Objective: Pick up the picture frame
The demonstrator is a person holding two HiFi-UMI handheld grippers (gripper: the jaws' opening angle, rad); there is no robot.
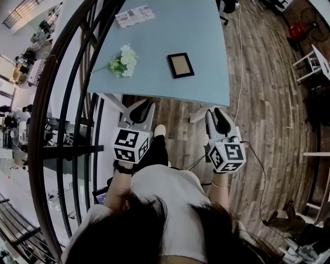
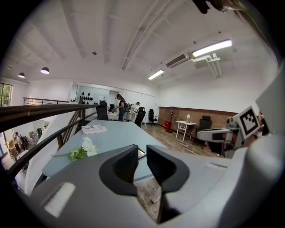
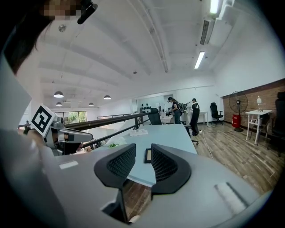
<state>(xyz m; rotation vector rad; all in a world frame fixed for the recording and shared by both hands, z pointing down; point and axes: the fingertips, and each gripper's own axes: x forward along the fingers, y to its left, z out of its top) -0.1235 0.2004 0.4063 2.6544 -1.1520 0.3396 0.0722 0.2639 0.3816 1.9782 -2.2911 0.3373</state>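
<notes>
- My left gripper and right gripper hang short of the table's near edge, jaws apart, nothing between them.
- The picture frame lies flat mid-table, beside the flowers.
- Best approach, I judge: come in low and pinch one border squarely.

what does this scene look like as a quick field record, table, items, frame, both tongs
surface: light blue table
target: picture frame, dark border, lying flat, untouched
other items: white flowers left of the frame, apart from it; printed sheet at the far end
left tongs: open, nothing between
right tongs: open, nothing between
tongs position: both short of the table's near edge, over wooden floor
</notes>
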